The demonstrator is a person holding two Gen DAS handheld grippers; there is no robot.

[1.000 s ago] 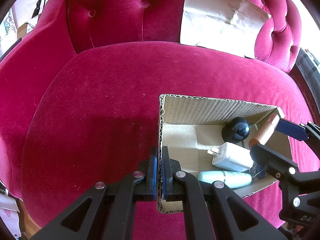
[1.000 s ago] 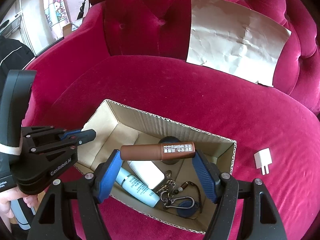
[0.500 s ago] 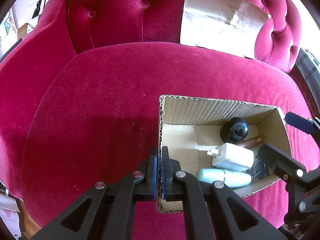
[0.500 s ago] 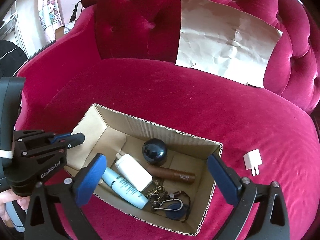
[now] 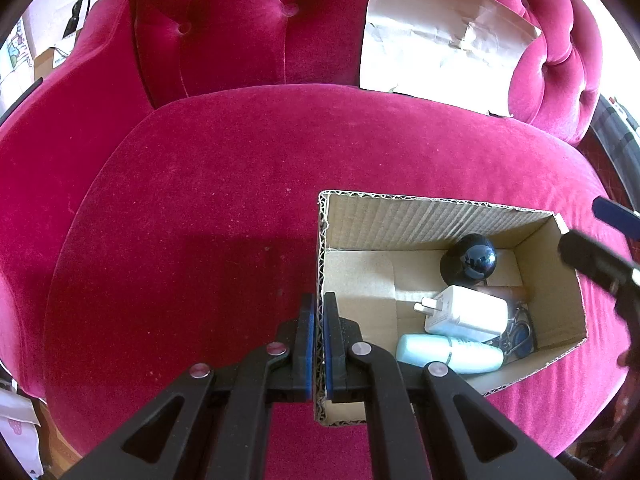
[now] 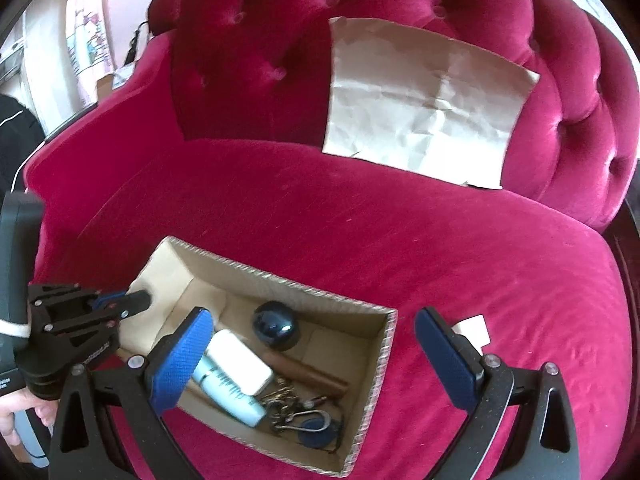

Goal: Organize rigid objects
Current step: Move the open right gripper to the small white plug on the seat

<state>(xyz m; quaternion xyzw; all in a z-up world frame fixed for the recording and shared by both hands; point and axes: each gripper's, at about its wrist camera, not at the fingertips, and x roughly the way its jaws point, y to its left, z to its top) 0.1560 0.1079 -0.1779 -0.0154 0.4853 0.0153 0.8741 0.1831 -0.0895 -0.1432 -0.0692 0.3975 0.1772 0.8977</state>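
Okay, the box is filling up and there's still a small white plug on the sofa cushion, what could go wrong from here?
The left tool only pinches one thin wall of the cardboard box on soft velvet, so the box might tip or slide if bumped. The small white plug lies beside the box's end wall, partly hidden behind the open right tool; reaching for it could knock that wall.

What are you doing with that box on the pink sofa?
A person is tidying small things into the cardboard box on the sofa. The left gripper is clamped on the box's wall, holding it steady. The right gripper is open and empty, its jaws having just opened. The brown tube lies inside with a black ball, a white charger and keys. A small white plug waits outside.
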